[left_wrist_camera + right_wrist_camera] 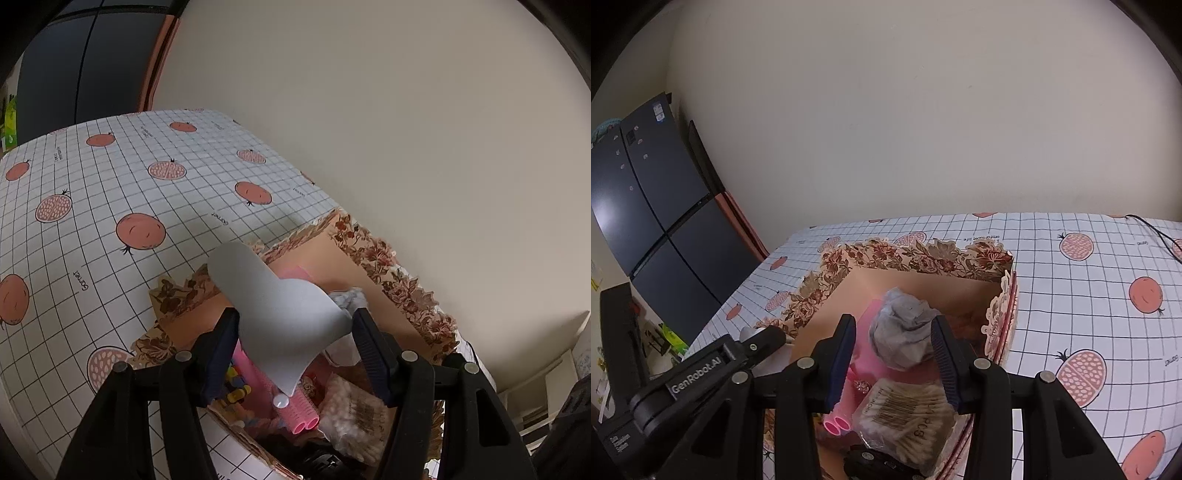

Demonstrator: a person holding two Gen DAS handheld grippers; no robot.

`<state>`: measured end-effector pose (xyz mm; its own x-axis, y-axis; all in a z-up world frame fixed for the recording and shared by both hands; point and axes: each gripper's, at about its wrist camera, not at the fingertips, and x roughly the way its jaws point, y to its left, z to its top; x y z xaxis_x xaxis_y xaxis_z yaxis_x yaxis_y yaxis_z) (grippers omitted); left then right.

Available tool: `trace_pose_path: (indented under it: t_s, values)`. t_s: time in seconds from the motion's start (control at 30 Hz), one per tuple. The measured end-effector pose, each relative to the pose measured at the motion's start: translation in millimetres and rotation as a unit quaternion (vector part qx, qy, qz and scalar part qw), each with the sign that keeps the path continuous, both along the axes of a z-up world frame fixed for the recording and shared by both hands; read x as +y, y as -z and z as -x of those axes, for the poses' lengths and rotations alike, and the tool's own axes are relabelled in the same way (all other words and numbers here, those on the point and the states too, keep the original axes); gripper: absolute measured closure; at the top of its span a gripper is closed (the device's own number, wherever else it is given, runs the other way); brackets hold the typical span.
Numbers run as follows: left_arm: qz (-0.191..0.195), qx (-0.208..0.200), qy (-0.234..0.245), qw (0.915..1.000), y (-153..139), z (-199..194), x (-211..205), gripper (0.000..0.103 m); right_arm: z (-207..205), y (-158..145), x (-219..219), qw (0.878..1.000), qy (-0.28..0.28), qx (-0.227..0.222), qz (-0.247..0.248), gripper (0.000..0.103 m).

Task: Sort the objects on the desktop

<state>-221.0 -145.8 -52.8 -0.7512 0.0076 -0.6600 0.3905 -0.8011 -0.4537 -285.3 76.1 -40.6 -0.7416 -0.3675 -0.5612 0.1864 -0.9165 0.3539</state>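
- Our left tongs (293,325) hold a grey heart-shaped piece (275,306) between their pads; the jaws stand fairly wide, closed on its broad part, its point hanging down toward us.
- The heart hangs above the floral box (399,284), which sits on the surface (110,192) with its grid-and-fruit cloth.
- Our right tongs (894,341) grip a crumpled grey wad (901,332), jaws partly closed on its two sides, above the same box (916,258).
- In the right view the left tongs' body (701,373) reaches in from the near left, at the box's left edge.
- Inside the box, near us, lie pink rollers (836,424), a bag of cotton swabs (905,417) just right of them, and a pink flat item (866,354) under the wad.
- A dark object (871,461) lies at the box's near end; we cannot tell what it is.
- A black cable (1160,232) runs over the far right of the surface.
- A dark cabinet (653,206) stands to the left, beyond the surface.
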Motion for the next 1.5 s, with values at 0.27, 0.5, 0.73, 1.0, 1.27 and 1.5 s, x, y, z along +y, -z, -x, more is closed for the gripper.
trace_pose_path:
  t_s: [0.27,0.5,0.73,1.0,1.27,1.5]
  values:
    - [0.018,0.011,0.0,0.9998,-10,-2,6,0.031,-10,-6,3,1.0,0.008,0.01,-0.025,0.047]
    - [0.021,0.01,0.001,0.9997,-12,-1,12,0.029,-16,-8,26,0.998,0.045,0.011,-0.034,0.038]
    - [0.03,-0.001,-0.005,0.9995,-12,0,18,0.024,-15,-6,44,0.998,0.059,0.002,-0.024,0.025]
    - [0.042,-0.01,0.005,0.999,-14,1,34,0.013,-24,-16,66,0.996,0.079,-0.003,-0.036,0.01]
    - [0.057,-0.019,0.013,0.9981,-30,-7,51,0.013,-43,-39,81,0.994,0.1,0.001,-0.049,0.0]
    - [0.089,-0.029,0.023,0.9953,-53,-21,71,0.013,-63,-57,92,0.992,0.11,-0.009,-0.054,0.0]
